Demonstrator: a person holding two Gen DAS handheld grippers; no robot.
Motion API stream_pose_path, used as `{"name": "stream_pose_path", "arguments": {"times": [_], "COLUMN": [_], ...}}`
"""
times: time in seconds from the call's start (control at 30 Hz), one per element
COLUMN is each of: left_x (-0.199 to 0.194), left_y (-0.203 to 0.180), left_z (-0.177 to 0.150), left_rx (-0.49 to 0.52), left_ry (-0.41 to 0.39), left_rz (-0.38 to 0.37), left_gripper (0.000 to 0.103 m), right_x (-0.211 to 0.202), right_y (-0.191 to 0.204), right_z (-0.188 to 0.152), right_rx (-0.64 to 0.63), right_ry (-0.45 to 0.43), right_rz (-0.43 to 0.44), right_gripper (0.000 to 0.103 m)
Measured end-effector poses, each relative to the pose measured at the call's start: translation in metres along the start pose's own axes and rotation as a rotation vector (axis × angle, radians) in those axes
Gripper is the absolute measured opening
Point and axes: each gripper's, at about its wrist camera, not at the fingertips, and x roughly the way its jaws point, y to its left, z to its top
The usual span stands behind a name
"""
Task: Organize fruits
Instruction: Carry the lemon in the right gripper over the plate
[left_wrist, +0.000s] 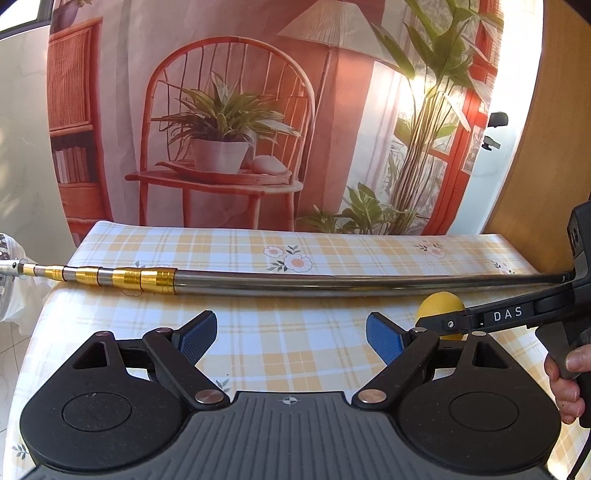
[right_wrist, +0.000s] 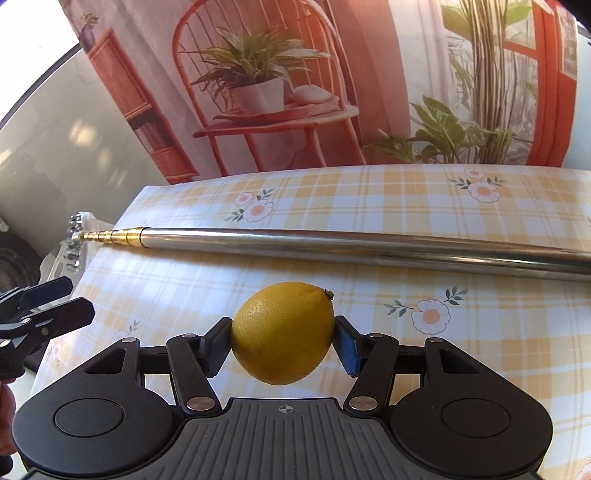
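Observation:
A yellow lemon (right_wrist: 282, 332) sits between the blue pads of my right gripper (right_wrist: 282, 341), which is shut on it just above the checked tablecloth (right_wrist: 461, 354). In the left wrist view the same lemon (left_wrist: 439, 302) shows partly behind the right gripper's black arm (left_wrist: 498, 317), to the right. My left gripper (left_wrist: 291, 338) stands open over the cloth with nothing between its blue pads (left_wrist: 382, 338). In the right wrist view the left gripper's fingers (right_wrist: 48, 312) reach in at the left edge.
A long telescopic metal pole (left_wrist: 314, 280) with gold rings lies across the table beyond both grippers, also the pole (right_wrist: 332, 245) in the right wrist view. A printed backdrop (left_wrist: 240, 122) with a chair and plants hangs behind the table. A hand (left_wrist: 565, 380) holds the right gripper's handle.

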Motion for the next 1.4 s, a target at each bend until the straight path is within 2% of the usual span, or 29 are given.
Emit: {"name": "stream_pose_path", "arguments": {"times": [0.4,0.87,1.0,1.27,1.4], "left_x": [-0.023,-0.045,-0.048,-0.047,-0.047], "left_y": [-0.026,-0.043,-0.042,-0.042,-0.043], "left_z": [-0.016,-0.043,-0.052,-0.070,-0.073], "left_rx": [-0.009,-0.025,-0.062,-0.103,-0.105], "left_ry": [0.087,0.167,0.202,0.240,0.244], "left_rz": [-0.034,-0.082,-0.119,-0.133,-0.135], "left_gripper": [0.090,0.090,0.090,0.090,0.090], "right_x": [-0.061,-0.100,-0.106,-0.108,-0.107], "right_y": [0.018,0.029,0.035,0.043,0.047], "right_z": [-0.040,-0.092,-0.108,-0.132,-0.138], "right_rx": [-0.177,-0.262,-0.314,-0.360,-0.412], "right_ry": [-0.074,-0.107,-0.102,-0.041,-0.007], "right_rz": [0.042,0.071,0.078,0.105,0.087], "right_gripper": [0.054,0.054,0.054,0.054,0.054]}}
